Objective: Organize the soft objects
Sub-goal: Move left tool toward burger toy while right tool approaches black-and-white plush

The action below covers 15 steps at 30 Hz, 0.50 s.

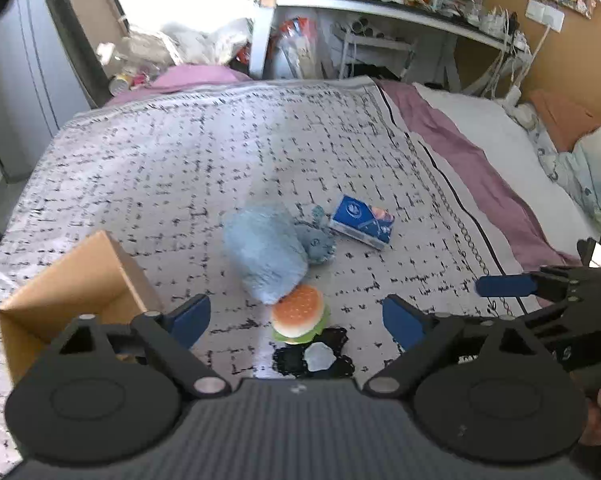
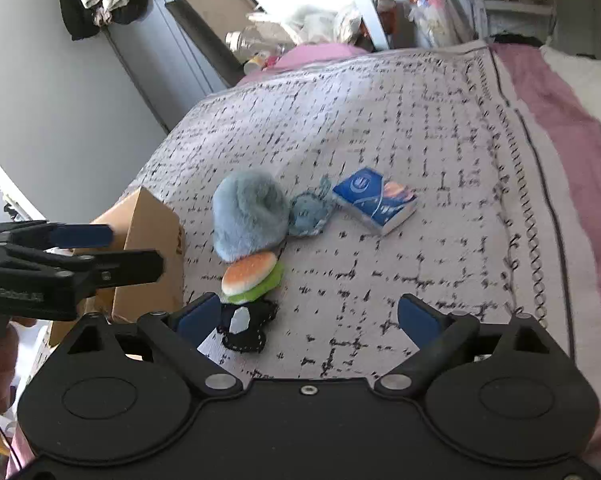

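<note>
On the patterned bedspread lie a fluffy blue plush (image 1: 264, 254) (image 2: 250, 214), a small blue knitted toy (image 1: 316, 240) (image 2: 310, 210), a soft burger toy (image 1: 298, 314) (image 2: 252, 276), a black pouch with a pale patch (image 1: 314, 354) (image 2: 246, 326) and a blue tissue pack (image 1: 362, 222) (image 2: 374, 200). An open cardboard box (image 1: 80, 288) (image 2: 148, 252) stands to their left. My left gripper (image 1: 296, 318) is open and empty, above the burger. My right gripper (image 2: 308, 318) is open and empty, near the pouch.
A pink sheet and white pillow (image 1: 480, 136) lie along the bed's right side. A cluttered white desk (image 1: 364, 8) stands beyond the bed's far end. A grey wardrobe (image 2: 60, 100) is on the left.
</note>
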Each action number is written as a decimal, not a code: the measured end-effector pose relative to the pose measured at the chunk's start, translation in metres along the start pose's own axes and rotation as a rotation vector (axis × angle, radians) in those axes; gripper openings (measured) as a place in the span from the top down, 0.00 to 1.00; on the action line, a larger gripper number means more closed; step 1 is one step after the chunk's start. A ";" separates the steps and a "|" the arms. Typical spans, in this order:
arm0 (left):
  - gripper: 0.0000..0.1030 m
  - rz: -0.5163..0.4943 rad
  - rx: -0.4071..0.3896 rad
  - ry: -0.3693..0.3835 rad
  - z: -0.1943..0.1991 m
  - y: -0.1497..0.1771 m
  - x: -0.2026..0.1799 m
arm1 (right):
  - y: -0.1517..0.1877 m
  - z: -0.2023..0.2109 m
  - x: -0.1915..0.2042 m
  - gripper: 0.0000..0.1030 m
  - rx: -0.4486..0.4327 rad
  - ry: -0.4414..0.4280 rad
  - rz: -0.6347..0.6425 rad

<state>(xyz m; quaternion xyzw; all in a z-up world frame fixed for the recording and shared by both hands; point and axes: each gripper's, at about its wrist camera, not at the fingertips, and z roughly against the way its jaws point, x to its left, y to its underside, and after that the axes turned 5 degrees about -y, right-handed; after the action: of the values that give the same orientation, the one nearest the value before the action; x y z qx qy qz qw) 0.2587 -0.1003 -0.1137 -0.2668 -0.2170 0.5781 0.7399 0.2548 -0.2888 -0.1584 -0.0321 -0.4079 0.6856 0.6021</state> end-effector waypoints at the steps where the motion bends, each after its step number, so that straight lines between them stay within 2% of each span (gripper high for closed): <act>1: 0.13 -0.005 0.010 0.004 -0.005 0.001 -0.002 | 0.001 -0.004 -0.001 0.16 0.011 0.000 -0.007; 6: 0.18 0.004 0.066 0.028 -0.023 0.006 -0.001 | 0.005 -0.018 -0.009 0.22 0.048 -0.012 -0.050; 9: 0.20 -0.008 0.101 -0.001 -0.033 0.011 0.000 | 0.008 -0.026 -0.012 0.23 0.064 -0.019 -0.067; 15: 0.23 0.009 0.164 -0.013 -0.045 0.022 0.009 | 0.013 -0.039 -0.012 0.23 0.089 -0.034 -0.074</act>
<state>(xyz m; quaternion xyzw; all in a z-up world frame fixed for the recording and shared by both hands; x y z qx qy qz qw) 0.2731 -0.0943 -0.1618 -0.2026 -0.1724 0.5991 0.7552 0.2680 -0.2778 -0.1973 0.0215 -0.3879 0.6809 0.6208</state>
